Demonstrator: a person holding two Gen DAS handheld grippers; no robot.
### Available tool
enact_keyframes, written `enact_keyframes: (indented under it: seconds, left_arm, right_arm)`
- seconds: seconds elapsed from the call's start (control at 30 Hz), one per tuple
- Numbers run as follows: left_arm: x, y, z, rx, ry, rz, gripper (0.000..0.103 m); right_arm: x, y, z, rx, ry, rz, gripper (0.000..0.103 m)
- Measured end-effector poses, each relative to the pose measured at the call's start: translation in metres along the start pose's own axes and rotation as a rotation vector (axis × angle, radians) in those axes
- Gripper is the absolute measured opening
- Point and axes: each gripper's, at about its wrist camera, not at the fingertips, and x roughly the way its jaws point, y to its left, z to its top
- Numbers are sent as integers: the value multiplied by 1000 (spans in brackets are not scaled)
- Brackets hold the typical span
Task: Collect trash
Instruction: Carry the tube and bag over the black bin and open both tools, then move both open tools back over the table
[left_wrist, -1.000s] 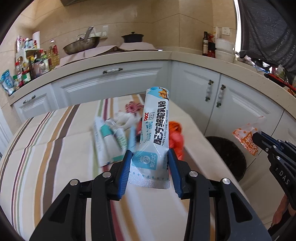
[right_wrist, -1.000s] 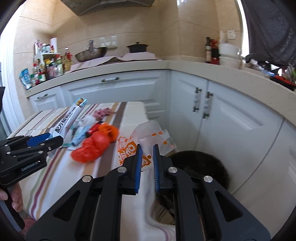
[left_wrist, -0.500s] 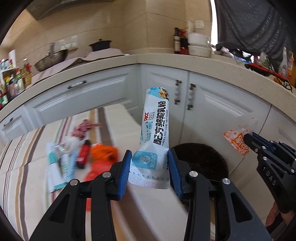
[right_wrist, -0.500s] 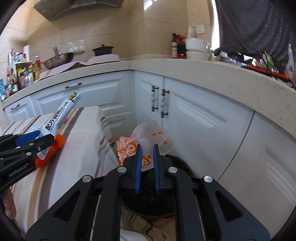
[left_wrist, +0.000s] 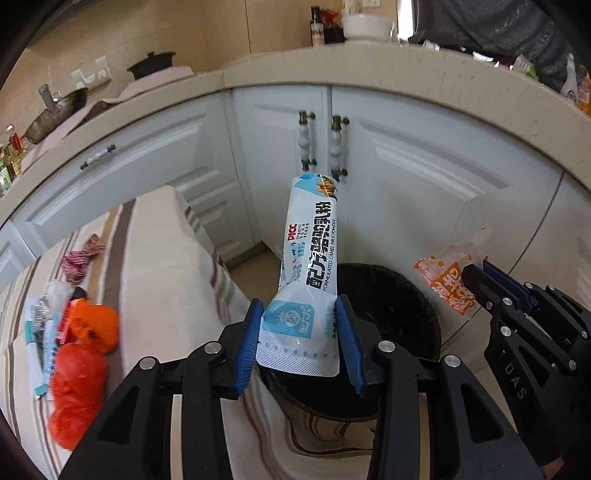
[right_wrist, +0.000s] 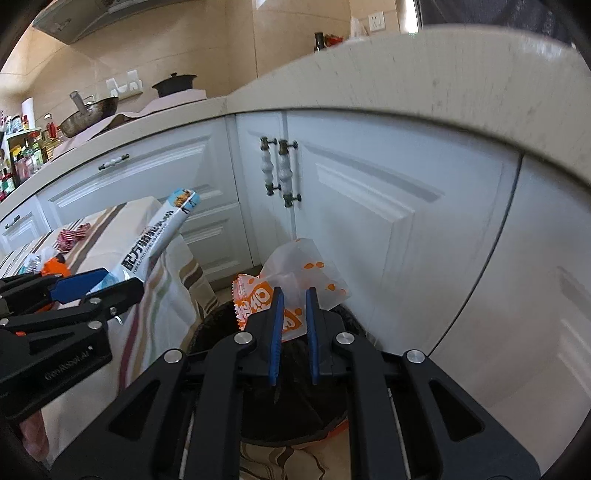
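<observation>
Trash: milk powder sachet (left_wrist: 309, 273), lower centre of the left view, clamped upright in left gripper (left_wrist: 300, 339) jaws above black bin (left_wrist: 399, 317); reads "FORMULATED CAMEL MILK POWDER". Right gripper (right_wrist: 293, 325) jaws together on orange-printed wrapper (right_wrist: 295, 273); its lettering partly hidden. Striped surface (left_wrist: 159, 266), left, blurred.

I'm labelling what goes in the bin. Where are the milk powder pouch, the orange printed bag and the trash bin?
milk powder pouch (left_wrist: 312, 280), left wrist view, printed middle.
orange printed bag (right_wrist: 255, 297), right wrist view, orange print.
trash bin (left_wrist: 402, 317), left wrist view, dark inside.
</observation>
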Motion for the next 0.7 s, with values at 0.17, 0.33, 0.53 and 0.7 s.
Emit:
enact_keyframes:
  seconds: [0.17, 0.33, 0.53, 0.7]
  left_arm:
    - [27, -6, 12, -33, 80, -17, 49]
    - [38, -8, 13, -45, 101, -21, 63]
    - [31, 2, 15, -68, 85, -30, 70]
    - [7, 15, 17, -58, 16, -9, 76]
  right_arm:
    - [26, -10, 3, 11, 20, 13, 19]
    - [39, -18, 5, 39, 10, -5, 44]
    - [31, -15, 6, 44, -11, -17, 65]
    - [12, -6, 9, 48, -43, -13, 77]
